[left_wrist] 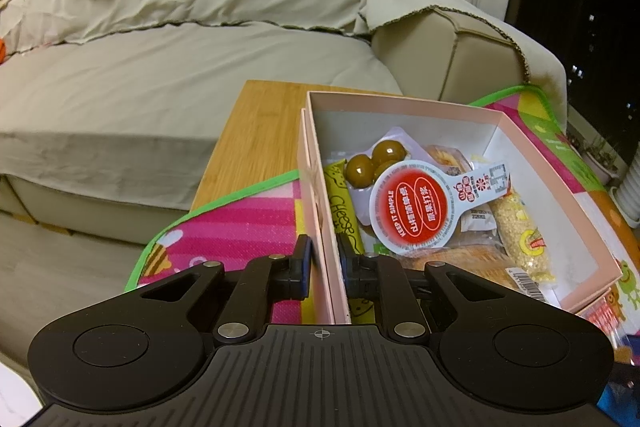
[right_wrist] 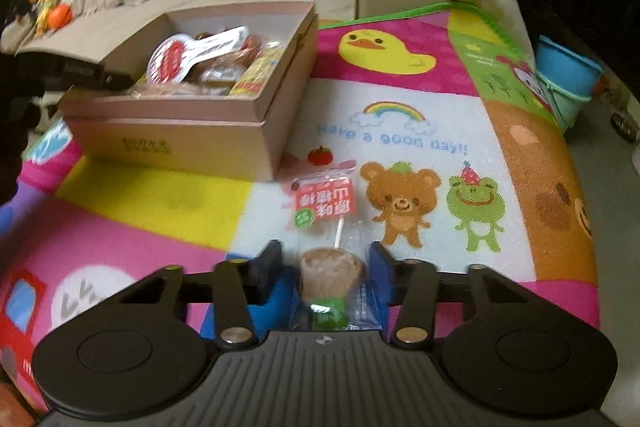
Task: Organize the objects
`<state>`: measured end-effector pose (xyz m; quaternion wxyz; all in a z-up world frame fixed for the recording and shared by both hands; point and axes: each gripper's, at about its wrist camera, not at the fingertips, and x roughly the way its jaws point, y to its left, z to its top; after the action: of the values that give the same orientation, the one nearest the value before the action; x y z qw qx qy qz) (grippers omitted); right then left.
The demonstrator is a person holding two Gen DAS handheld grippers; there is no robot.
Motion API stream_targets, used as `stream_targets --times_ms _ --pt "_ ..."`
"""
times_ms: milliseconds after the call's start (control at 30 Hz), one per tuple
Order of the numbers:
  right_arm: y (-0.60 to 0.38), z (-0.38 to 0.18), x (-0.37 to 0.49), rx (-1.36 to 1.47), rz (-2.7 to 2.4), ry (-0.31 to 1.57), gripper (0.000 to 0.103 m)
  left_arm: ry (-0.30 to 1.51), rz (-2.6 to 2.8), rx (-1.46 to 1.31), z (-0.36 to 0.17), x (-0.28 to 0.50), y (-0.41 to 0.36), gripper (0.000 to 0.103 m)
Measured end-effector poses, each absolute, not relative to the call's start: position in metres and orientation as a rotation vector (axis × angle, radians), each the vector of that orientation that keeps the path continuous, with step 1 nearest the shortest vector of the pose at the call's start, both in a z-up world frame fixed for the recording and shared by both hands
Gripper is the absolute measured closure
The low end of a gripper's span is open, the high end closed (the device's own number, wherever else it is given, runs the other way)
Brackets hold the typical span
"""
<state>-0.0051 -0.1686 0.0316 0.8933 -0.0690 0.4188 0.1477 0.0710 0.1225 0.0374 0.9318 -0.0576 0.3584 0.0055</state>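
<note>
Your left gripper (left_wrist: pixel 325 263) is pinching the near wall of the pink box (left_wrist: pixel 320 163) (already full of snacks), which is sitting on the play mat (right_wrist: pixel 400 115). Your right gripper (right_wrist: pixel 325 269) is spreading around the wrapped lollipop (right_wrist: pixel 332 267) lying on the mat beside the box.
</note>
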Motion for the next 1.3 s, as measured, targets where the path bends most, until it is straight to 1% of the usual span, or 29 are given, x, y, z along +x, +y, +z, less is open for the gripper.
stream_targets --times_ms 233,467,600,767,967,1133,1300 --pt "-0.174 0.049 -0.027 -0.174 0.301 0.868 0.067 0.728 0.008 -0.123 0.036 0.070 0.123 0.087" --pt "-0.188 0.099 -0.047 -0.077 0.320 0.796 0.067 0.728 0.006 -0.121 0.036 0.070 0.122 0.087" --pt "-0.179 0.126 -0.050 -0.097 0.341 0.725 0.067 0.729 0.007 -0.118 0.035 0.069 0.123 0.087" --pt "-0.162 0.166 -0.038 -0.118 0.385 0.626 0.067 0.726 0.002 -0.118 0.034 0.069 0.124 0.087" --pt "-0.131 0.205 -0.003 -0.109 0.438 0.524 0.067 0.721 -0.004 -0.122 0.034 0.068 0.125 0.087" --pt "-0.108 0.210 0.040 -0.049 0.449 0.519 0.067 0.719 -0.009 -0.122 0.034 0.068 0.125 0.086" --pt "-0.091 0.190 0.072 -0.031 0.426 0.557 0.067 0.716 -0.012 -0.121 0.034 0.068 0.125 0.086"
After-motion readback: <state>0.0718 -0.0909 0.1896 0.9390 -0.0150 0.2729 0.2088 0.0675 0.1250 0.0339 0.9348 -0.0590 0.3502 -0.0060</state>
